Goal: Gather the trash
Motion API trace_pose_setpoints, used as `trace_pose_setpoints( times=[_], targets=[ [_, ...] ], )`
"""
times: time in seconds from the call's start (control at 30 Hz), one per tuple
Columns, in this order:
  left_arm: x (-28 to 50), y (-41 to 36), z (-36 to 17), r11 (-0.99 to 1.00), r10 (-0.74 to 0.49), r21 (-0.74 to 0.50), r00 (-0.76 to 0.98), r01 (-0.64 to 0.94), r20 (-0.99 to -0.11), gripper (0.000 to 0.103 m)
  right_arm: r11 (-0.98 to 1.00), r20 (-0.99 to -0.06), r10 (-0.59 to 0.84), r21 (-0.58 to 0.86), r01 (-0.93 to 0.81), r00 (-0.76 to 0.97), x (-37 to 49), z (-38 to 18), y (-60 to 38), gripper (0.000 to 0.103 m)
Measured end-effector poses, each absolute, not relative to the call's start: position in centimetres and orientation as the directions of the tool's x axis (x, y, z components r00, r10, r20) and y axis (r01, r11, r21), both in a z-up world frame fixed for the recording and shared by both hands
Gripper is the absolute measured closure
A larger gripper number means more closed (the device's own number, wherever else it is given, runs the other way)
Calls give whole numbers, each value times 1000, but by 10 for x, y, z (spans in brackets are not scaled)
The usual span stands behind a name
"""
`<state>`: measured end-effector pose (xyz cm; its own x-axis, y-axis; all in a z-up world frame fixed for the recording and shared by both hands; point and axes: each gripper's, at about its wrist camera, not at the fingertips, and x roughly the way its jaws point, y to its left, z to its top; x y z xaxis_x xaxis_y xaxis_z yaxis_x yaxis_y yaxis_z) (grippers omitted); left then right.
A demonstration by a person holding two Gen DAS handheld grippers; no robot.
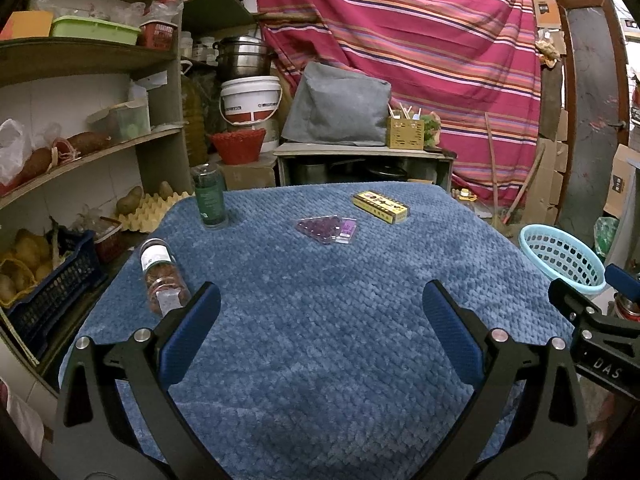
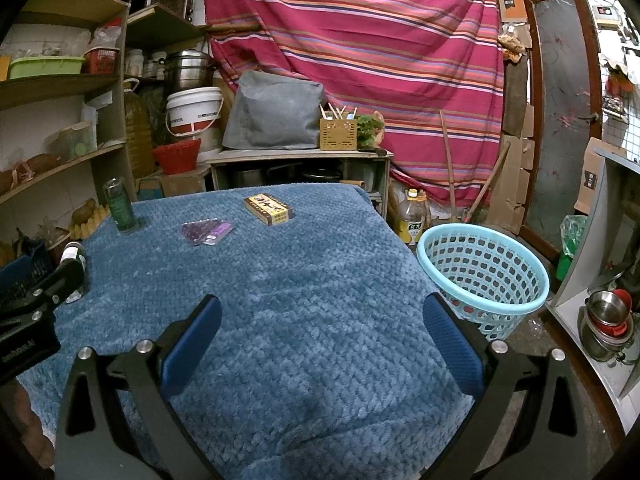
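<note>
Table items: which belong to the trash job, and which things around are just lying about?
Job:
green bottle, upright
jar, lying down
purple packet
yellow box
basket, beside the table
left gripper and right gripper, both open

Lying about:
white bucket
steel pot
oil bottle
egg tray

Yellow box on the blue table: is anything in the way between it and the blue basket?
Nothing visible blocks it. The yellow box lies at the table's far end, and only bare cloth runs from it to the right edge, where the basket stands on the floor. The purple packet lies on the box's other side.
</note>
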<state>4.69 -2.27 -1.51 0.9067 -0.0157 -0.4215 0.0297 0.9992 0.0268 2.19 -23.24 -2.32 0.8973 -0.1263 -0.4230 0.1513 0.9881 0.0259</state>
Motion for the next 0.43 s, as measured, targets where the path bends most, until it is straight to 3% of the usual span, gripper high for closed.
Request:
trace_pose_setpoints(
  times=[0.43],
  targets=[
    [44, -20, -8, 1000, 1, 24, 911, 9, -412, 5, 988, -413, -129, 24, 152, 902, 22, -20, -237, 5]
  ],
)
